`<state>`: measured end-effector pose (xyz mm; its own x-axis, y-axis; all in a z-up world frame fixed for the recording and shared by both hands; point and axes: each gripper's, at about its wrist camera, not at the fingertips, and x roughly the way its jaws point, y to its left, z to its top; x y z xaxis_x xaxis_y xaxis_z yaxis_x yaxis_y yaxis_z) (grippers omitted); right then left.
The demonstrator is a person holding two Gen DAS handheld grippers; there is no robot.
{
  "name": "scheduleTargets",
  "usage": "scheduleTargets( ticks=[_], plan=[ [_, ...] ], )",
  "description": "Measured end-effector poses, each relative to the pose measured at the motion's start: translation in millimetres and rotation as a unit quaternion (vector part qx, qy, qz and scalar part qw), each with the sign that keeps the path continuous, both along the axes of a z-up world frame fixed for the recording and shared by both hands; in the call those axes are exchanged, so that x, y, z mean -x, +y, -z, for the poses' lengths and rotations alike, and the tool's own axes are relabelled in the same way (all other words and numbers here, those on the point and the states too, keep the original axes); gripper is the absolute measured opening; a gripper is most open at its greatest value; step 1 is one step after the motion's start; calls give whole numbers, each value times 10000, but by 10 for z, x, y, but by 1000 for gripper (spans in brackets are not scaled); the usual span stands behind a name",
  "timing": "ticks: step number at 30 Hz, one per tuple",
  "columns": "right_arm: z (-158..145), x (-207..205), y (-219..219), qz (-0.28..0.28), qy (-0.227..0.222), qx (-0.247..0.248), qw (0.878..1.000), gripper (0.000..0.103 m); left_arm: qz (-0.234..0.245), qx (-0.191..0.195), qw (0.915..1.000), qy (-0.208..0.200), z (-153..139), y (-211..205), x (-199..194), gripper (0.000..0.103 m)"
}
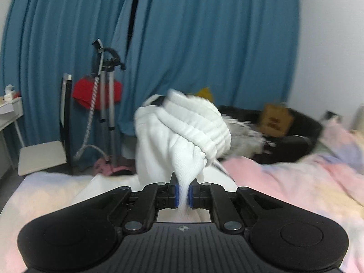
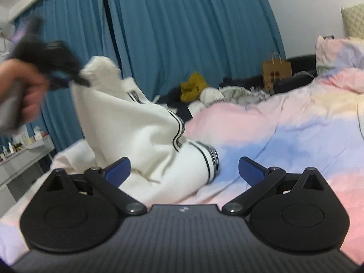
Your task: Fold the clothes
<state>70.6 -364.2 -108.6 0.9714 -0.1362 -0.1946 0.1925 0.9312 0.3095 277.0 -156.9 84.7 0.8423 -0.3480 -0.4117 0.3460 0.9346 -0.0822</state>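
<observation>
A white garment (image 1: 173, 132) with a ribbed elastic band and black striped trim hangs from my left gripper (image 1: 183, 193), which is shut on a pinch of its fabric. In the right wrist view the same garment (image 2: 136, 132) is lifted at its upper left by the left gripper (image 2: 75, 77), and its lower part rests on the bed. My right gripper (image 2: 184, 170) is open and empty, just in front of the garment's lower hem.
A pastel pink, blue and yellow duvet (image 2: 284, 132) covers the bed. Blue curtains (image 2: 182, 22) hang behind. A pile of clothes (image 2: 204, 91) and a paper bag (image 2: 276, 70) sit at the far side. A garment steamer (image 1: 107, 104) and a chair (image 1: 45, 154) stand at the left.
</observation>
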Motion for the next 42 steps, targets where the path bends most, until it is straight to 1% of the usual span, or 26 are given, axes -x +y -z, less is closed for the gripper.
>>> scheduleTargets(
  ticks=[3, 6, 8, 10, 12, 14, 15, 16, 18, 21, 22, 23, 24, 25, 26, 27, 28, 29, 30, 32, 33, 34, 37, 39, 41, 42],
  plan=[
    [-139, 175, 0, -49, -266, -36, 9996, 103, 209, 113, 9997, 67, 66, 386, 706, 8],
    [-233, 320, 8, -226, -371, -161, 9989, 103, 130, 286, 9990, 330, 418, 819, 1213, 8],
    [-273, 402, 41, -453, -369, -238, 9980, 103, 71, 401, 9979, 508, 655, 1106, 1545, 8],
    [-301, 447, 104, -737, -314, -270, 9964, 103, -122, 503, 9959, 746, 947, 1354, 1770, 8],
    [-322, 448, 197, -950, -182, -170, 9952, 103, -406, 791, 9899, 1105, 1260, 1602, 1821, 8],
    [-329, 456, 296, -1059, -102, -54, 9943, 103, -654, 1220, 9778, 1571, 1508, 1853, 1757, 9],
    [-324, 453, 334, -1093, -54, -10, 9940, 103, -768, 1442, 9700, 1802, 1630, 1978, 1725, 9],
    [-316, 448, 372, -1129, 3, 27, 9936, 103, -796, 1753, 9601, 2030, 1723, 2099, 1700, 9],
    [-298, 412, 427, -1204, 116, 68, 9926, 103, -821, 2310, 9416, 2308, 1823, 2313, 1690, 12],
    [-268, 386, 489, -1300, 240, 106, 9912, 103, -791, 2647, 9280, 2498, 1843, 2503, 1771, 18],
    [-257, 379, 505, -1317, 276, 100, 9909, 103, -766, 2731, 9237, 2576, 1841, 2565, 1806, 22],
    [-243, 371, 518, -1325, 312, 77, 9907, 103, -731, 2844, 9180, 2665, 1849, 2629, 1854, 28],
    [-231, 356, 519, -1336, 351, 41, 9904, 103, -724, 2973, 9121, 2728, 1867, 2662, 1910, 31],
    [-222, 342, 510, -1351, 379, -10, 9901, 103, -770, 3120, 9053, 2777, 1844, 2695, 1969, 40],
    [-216, 336, 502, -1369, 394, -61, 9898, 103, -873, 3289, 8988, 2763, 1851, 2746, 2052, 46],
    [-212, 332, 500, -1377, 403, -108, 9896, 103, -979, 3458, 8919, 2745, 1858, 2804, 2131, 49],
    [-211, 335, 508, -1373, 406, -149, 9896, 103, -1130, 3615, 8849, 2710, 1859, 2906, 2160, 49],
    [-211, 334, 522, -1366, 413, -183, 9896, 103, -1319, 3598, 8829, 2714, 1857, 2909, 2095, 51],
    [-207, 327, 526, -1365, 426, -217, 9895, 103, -1521, 3540, 8816, 2725, 1854, 2916, 2033, 52],
    [-196, 313, 519, -1391, 453, -282, 9888, 103, -2148, 2640, 8971, 2819, 1847, 2996, 1942, 52],
    [-191, 305, 515, -1406, 466, -314, 9885, 103, -2440, 2173, 9017, 2833, 1854, 3038, 1883, 50],
    [-185, 295, 513, -1418, 483, -345, 9881, 103, -2699, 1734, 9035, 2842, 1862, 3078, 1822, 50],
    [-166, 262, 510, -1460, 531, -455, 9868, 103, -2741, 1389, 9043, 2962, 1919, 3175, 1577, 47],
    [-157, 256, 497, -1493, 483, -569, 9860, 103, -2488, 1029, 9180, 2911, 1915, 3133, 1404, 52],
    [-156, 259, 465, -1519, 391, -724, 9850, 103, -2029, 505, 9380, 2763, 1914, 2975, 1203, 55],
    [-152, 257, 445, -1524, 354, -808, 9844, 103, -1822, 301, 9455, 2682, 1936, 2938, 1168, 55]
  ],
)
